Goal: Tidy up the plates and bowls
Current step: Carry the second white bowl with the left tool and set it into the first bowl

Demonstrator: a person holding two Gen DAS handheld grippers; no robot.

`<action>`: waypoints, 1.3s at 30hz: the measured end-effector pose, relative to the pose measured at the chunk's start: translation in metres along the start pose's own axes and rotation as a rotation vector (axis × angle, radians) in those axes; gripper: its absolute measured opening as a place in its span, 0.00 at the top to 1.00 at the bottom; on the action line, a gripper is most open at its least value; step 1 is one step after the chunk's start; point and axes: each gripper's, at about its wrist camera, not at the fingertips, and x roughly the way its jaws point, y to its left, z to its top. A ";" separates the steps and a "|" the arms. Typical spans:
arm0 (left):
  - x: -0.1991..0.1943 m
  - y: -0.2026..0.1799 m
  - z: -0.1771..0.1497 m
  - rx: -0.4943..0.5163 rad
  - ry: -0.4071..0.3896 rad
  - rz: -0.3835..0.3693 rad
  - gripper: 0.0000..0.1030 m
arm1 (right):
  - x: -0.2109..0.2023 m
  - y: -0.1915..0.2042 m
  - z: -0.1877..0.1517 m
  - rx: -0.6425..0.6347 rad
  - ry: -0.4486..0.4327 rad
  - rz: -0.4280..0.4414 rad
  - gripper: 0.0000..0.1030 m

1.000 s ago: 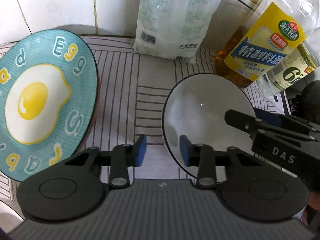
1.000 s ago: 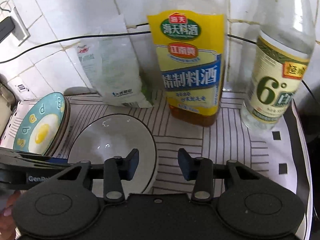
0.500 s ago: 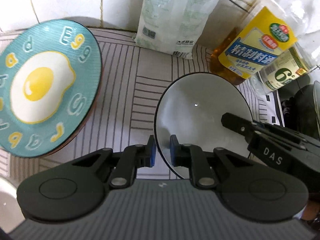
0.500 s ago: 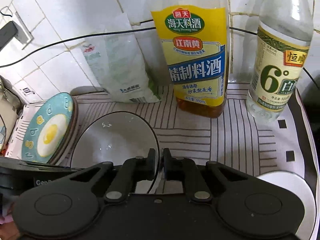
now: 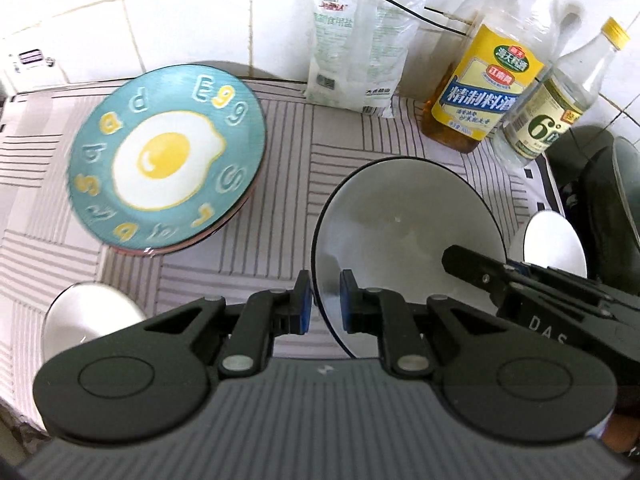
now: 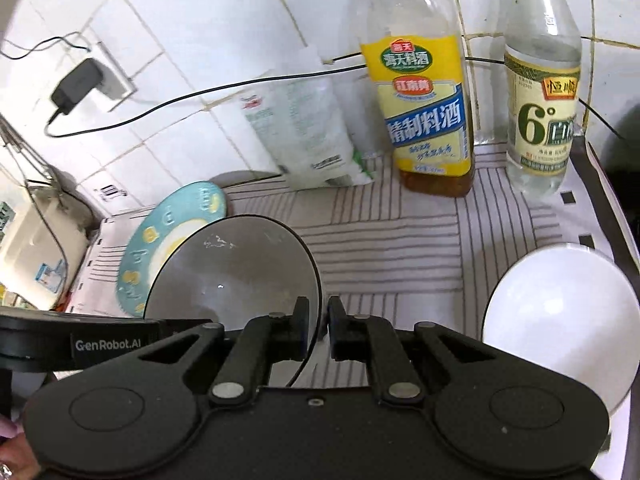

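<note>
A grey bowl with a dark rim [image 5: 404, 232] is held off the striped mat by both grippers. My left gripper [image 5: 323, 306] is shut on its near-left rim. My right gripper [image 6: 318, 330] is shut on its right rim; the bowl [image 6: 236, 276] fills the left of that view. A teal plate with a fried-egg picture [image 5: 168, 156] sits on a stack to the left, also in the right wrist view [image 6: 160, 248]. A white bowl [image 6: 560, 312] sits at the right, and another white bowl [image 5: 88, 316] at the near left.
A salt bag [image 5: 360, 48], a yellow-label cooking wine bottle [image 5: 484, 92] and a vinegar bottle [image 5: 560, 104] stand along the tiled back wall. A black cable runs across the wall [image 6: 200, 94]. Dark cookware [image 5: 600, 200] stands at the far right.
Both grippers closed on the grey bowl's rim, then lifted it off the mat. The views pulled up and back, revealing the white bowls.
</note>
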 end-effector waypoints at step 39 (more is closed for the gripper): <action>-0.099 0.138 -0.088 -0.072 -0.047 0.100 0.87 | -0.020 0.166 -0.081 -0.048 0.001 0.099 0.86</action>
